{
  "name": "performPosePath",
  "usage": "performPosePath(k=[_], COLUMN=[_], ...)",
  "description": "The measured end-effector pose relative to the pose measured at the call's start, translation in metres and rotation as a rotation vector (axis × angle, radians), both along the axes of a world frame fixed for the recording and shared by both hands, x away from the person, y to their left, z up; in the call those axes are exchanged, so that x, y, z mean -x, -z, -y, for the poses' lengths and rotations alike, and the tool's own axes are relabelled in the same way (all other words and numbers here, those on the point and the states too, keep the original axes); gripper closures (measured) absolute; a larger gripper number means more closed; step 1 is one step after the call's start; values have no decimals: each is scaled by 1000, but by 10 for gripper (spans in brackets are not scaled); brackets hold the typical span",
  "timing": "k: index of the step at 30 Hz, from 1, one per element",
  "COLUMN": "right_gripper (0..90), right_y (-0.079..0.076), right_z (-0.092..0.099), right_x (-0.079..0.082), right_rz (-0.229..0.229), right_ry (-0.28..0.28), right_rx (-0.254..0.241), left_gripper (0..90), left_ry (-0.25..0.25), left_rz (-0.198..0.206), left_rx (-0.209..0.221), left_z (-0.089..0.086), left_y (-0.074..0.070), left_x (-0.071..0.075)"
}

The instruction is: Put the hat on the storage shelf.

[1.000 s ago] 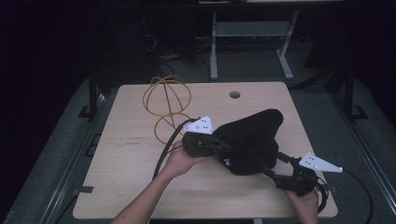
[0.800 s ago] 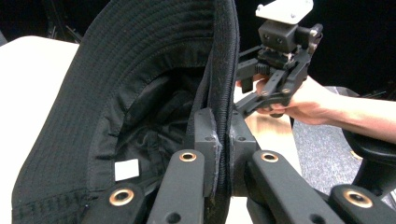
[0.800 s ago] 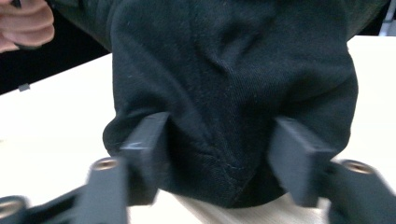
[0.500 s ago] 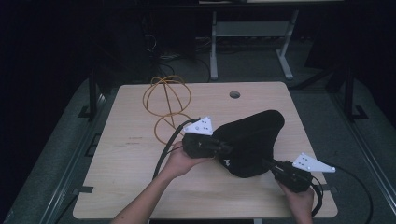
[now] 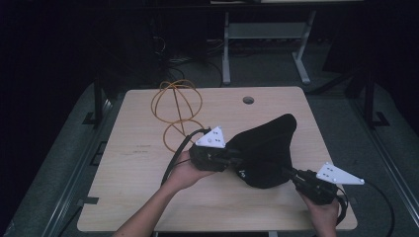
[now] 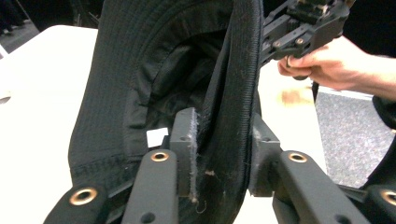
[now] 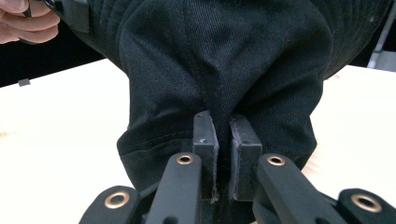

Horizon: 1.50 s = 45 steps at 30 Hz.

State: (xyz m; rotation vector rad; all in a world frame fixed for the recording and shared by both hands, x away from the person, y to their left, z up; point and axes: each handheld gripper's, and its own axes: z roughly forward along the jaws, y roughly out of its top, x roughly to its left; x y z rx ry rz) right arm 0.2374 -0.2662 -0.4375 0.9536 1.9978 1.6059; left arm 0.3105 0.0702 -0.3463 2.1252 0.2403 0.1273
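Observation:
A black fabric hat [image 5: 267, 148] lies on the wooden table [image 5: 148, 197], right of centre. My left gripper [image 5: 232, 158] reaches in at its left edge. In the left gripper view the hat's brim [image 6: 229, 93] stands between the pads [image 6: 187, 135], and the jaws have just been opening around it. My right gripper [image 5: 286, 170] comes in from the lower right and is shut on a fold of the hat's edge [image 7: 224, 56], its pads [image 7: 205, 135] pinching the cloth. The left gripper view also shows the right gripper [image 6: 299, 28] and the hand holding it behind the hat.
Orange cable loops [image 5: 178, 108] lie at the table's back left. A black cable [image 5: 178, 153] trails from the left gripper toward them. A round hole [image 5: 248, 100] sits near the far edge. A metal stand [image 5: 267, 34] is on the floor beyond.
My right gripper moved in toward the hat's lower right edge and closed on the cloth. The left hand stayed in place at the hat's left edge.

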Motion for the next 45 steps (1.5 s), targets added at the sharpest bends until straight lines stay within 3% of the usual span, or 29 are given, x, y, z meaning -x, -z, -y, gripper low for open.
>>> performPosePath(k=[5,20,30,45], right_gripper=[834,840,843,849], right_y=[-5,-33,-58,-85], right_z=[3,14,17,14], right_x=[1,2,-4,-10], right_rz=[5,40,49,51], right_ry=[1,12,19,14], right_rx=[-14,-31,5,8], left_gripper=[581,503,464,408], left_ry=[-23,-49,-83,-106], left_rz=[19,37,19,-2], left_rx=[-21,-51,-42,-59], left_z=[-4,-23,-43,-60], left_y=[-1,-3,6,31], left_x=[2,14,18,31])
